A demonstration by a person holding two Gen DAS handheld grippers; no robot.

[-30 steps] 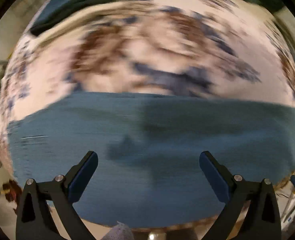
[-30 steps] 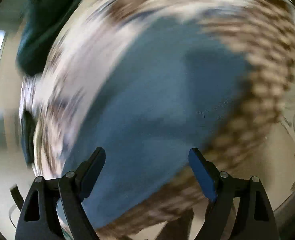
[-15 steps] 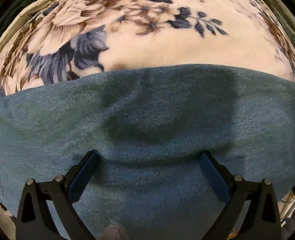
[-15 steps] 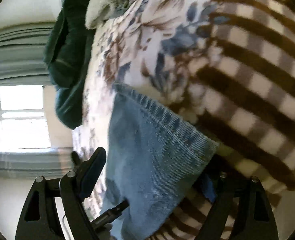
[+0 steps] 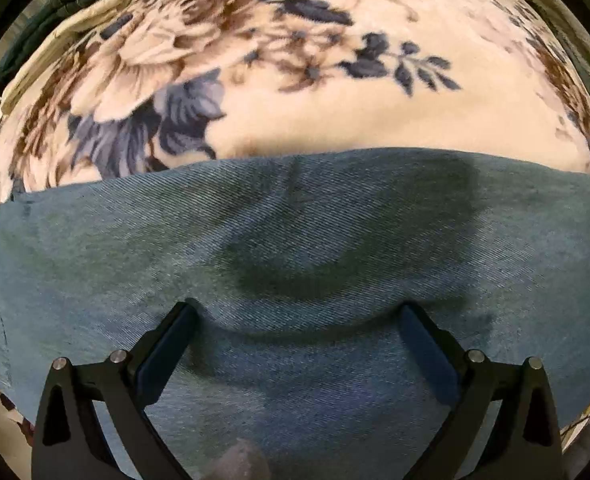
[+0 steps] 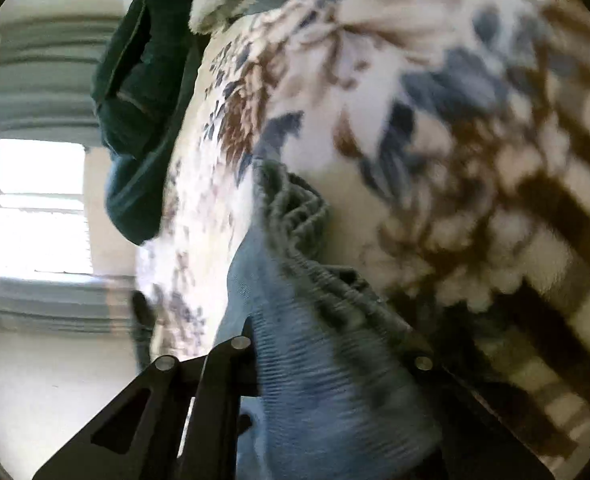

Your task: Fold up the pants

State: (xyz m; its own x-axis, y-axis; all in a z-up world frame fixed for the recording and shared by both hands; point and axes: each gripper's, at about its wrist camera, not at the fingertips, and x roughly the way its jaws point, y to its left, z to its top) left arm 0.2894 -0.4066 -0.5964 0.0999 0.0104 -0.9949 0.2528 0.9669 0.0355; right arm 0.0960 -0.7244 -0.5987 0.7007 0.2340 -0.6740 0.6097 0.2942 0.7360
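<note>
Blue denim pants point(image 5: 335, 248) lie flat across a floral blanket point(image 5: 295, 80) in the left wrist view. My left gripper point(image 5: 295, 320) is open, its fingertips point(image 5: 179, 320) pressing down on the denim, which dips between them. In the right wrist view, my right gripper point(image 6: 327, 344) is shut on a bunched hem end of the pants point(image 6: 295, 220), with the denim gathered between the fingers and lifted off the blanket point(image 6: 435, 140). The right gripper's fingertips are hidden by the cloth.
A dark green garment point(image 6: 143, 92) lies at the blanket's far edge, also showing in the left wrist view point(image 5: 55, 8). A brown striped border point(image 6: 555, 208) runs along the blanket. A bright window point(image 6: 35, 208) is at the left.
The right gripper closed on the pants' end and bunched it up; half a second ago its jaws stood open around it. The left gripper stayed low on the denim.
</note>
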